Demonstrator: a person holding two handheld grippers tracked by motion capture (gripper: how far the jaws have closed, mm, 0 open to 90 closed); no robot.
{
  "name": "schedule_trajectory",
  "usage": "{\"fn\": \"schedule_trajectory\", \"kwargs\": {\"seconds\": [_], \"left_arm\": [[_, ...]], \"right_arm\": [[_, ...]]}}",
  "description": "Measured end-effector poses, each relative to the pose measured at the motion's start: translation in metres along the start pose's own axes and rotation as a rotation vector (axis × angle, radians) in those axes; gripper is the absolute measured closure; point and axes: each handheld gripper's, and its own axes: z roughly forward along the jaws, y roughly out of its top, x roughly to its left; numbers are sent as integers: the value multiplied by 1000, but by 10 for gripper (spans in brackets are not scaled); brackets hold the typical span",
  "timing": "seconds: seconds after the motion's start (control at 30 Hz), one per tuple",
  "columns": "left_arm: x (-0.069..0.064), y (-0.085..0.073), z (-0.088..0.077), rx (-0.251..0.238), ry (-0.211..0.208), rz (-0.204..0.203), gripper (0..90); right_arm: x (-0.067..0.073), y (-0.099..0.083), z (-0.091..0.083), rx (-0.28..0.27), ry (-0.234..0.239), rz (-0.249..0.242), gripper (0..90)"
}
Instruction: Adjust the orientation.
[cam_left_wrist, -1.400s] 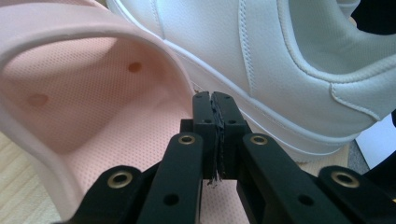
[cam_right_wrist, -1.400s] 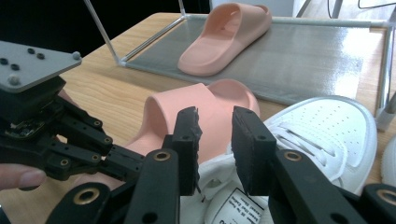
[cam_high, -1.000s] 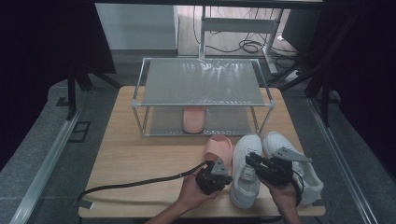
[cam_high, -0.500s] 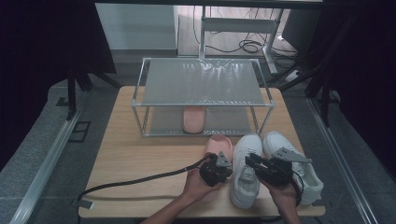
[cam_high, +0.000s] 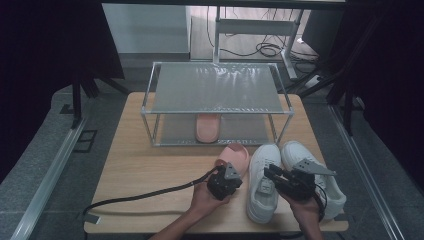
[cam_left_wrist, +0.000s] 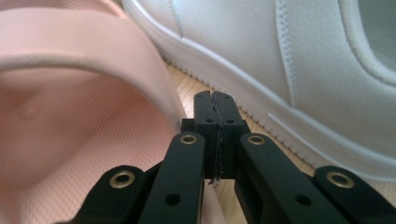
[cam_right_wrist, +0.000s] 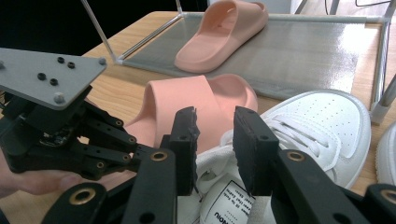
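On the table, left gripper (cam_high: 231, 176): jaws pressed together beside pink slide (cam_high: 233, 158)
Right gripper (cam_high: 272, 176): jaws spread over white sneaker's (cam_high: 263, 186) tongue

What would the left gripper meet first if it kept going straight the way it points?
Probably the pink rubber slide sandal: the left gripper, jaws shut, already sits at its strap edge. The white leather sneaker lies just beyond, so a slight drift could meet that instead; depth is hard to judge.
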Motion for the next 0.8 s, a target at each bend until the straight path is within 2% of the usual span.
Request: {"fn": "schedule_trajectory", "kwargs": {"seconds": [0.03, 0.07, 0.17, 0.23, 0.33, 0.37, 0.4, 0.43, 0.47, 0.53, 0.57, 0.6, 0.63, 0.67, 0.7, 0.73, 0.8], "left_arm": [[0, 0, 0, 0, 0, 0, 900], [1, -1, -2, 12, 16, 18, 900], [7, -8, -7, 13, 20, 0, 900], [13, -15, -10, 32, 29, -20, 900], [15, -20, -8, 28, 4, -41, 894], [16, -21, -9, 31, -4, -30, 886], [15, -21, -10, 23, -8, -24, 884], [12, -19, -17, -8, -7, -26, 884], [12, -19, -17, -8, -7, -26, 884], [15, -14, -33, -37, 12, -11, 885], [15, -14, -33, -37, 12, -11, 887], [18, -13, -37, -45, 22, -14, 887], [27, -13, -45, -50, 51, -20, 890], [27, -13, -45, -50, 51, -20, 892], [39, -13, -49, -48, 76, -32, 893], [39, -13, -49, -48, 76, -32, 893], [51, -13, -51, -44, 86, -46, 893]], "right_arm": [[0, 0, 0, 0, 0, 0, 697], [0, 0, 0, 1, 1, -1, 697], [0, 0, 1, 1, 0, -1, 697], [0, 0, 1, 2, 0, 1, 696], [0, 0, 2, 3, 1, -1, 696], [1, 0, 2, 4, 1, -2, 696], [1, 0, 3, 5, 2, -2, 696], [1, 0, 4, 7, 2, -2, 696], [1, 0, 4, 8, 2, -3, 696], [1, 0, 4, 8, 3, -4, 695], [1, 0, 4, 8, 3, -4, 695], [1, 0, 4, 7, 4, -4, 696], [1, 0, 3, 6, 3, -2, 696], [1, 0, 3, 5, 4, -2, 696], [1, 0, 3, 5, 4, -2, 696], [0, 0, 3, 4, 4, -1, 696], [0, 0, 2, 4, 4, -1, 696]]}}
